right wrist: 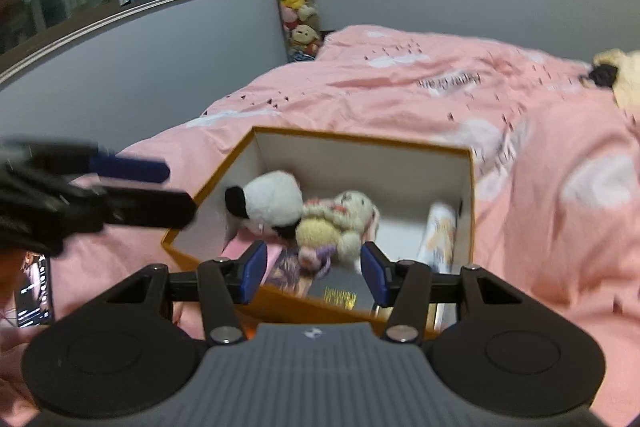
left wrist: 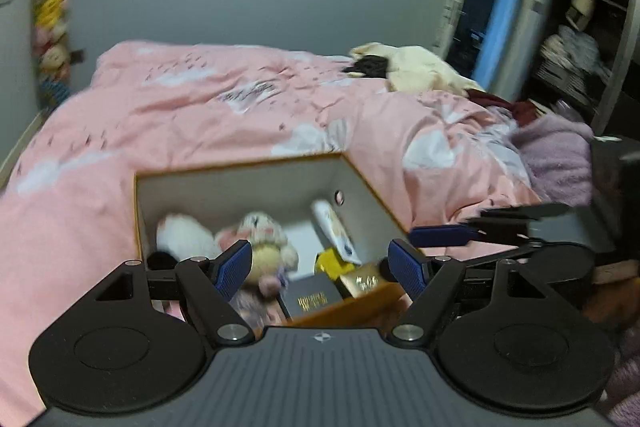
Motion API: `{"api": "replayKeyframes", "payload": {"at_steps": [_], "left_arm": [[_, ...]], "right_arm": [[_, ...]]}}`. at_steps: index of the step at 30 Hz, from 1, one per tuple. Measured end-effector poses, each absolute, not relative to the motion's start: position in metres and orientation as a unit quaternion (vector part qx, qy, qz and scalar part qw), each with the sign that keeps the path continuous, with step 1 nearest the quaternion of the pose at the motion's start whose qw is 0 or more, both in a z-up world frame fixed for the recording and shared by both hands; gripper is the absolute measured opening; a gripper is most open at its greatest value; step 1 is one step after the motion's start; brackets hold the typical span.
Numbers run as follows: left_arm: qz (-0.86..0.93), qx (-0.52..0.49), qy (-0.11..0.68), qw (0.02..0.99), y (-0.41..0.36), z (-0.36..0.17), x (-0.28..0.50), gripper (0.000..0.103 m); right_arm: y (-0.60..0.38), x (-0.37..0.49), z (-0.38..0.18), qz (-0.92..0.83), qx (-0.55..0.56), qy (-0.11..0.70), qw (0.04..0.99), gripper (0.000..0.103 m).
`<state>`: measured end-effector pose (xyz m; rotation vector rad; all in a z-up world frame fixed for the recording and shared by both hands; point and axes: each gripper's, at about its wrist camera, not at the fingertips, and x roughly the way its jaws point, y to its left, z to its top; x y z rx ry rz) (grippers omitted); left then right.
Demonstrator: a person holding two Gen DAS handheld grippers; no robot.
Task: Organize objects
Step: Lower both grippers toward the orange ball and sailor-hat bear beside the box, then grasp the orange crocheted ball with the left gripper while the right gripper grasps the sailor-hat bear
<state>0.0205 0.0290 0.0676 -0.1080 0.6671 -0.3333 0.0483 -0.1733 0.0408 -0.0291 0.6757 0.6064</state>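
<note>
– So, what is in the box [right wrist: 472,195]?

– It sits on the bed [right wrist: 520,227], on the pink cover. Inside are a white plush with a black patch [right wrist: 268,203], a cream and yellow bunny [right wrist: 340,223], a dark book with gold letters [right wrist: 344,295] and a white packet [right wrist: 440,239] leaning on the side wall.

– And the hand-held grippers?

– The left hand-held gripper [left wrist: 320,269] is open with nothing in it. The right hand-held gripper [right wrist: 316,275] is about half open and holds nothing too. Both hang over the near edge of the box.
</note>
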Motion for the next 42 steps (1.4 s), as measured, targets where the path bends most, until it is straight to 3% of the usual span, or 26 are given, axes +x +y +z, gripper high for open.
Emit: {"api": "replayKeyframes", "payload": {"at_steps": [11,16,26,42], "left_arm": [[-0.138,-0.119,0.45,0.874,0.016,-0.015,0.008,0.087],[-0.086,-0.107,0.499,0.856,0.021,-0.041,0.008,0.076],[-0.094,-0.122,0.526,0.836,0.027,-0.055,0.007,0.076],[-0.073,-0.107,0.515,0.847,0.034,-0.051,0.015,0.075]], "right_arm": [[-0.193,0.023,-0.027,0.197,-0.005,0.465,0.863,0.054],[-0.194,0.018,-0.049,0.187,-0.003,0.499,0.846,0.054],[-0.178,0.026,-0.077,0.185,-0.05,0.541,0.819,0.055],[-0.159,0.037,-0.083,0.191,-0.097,0.533,0.819,0.055]]}}
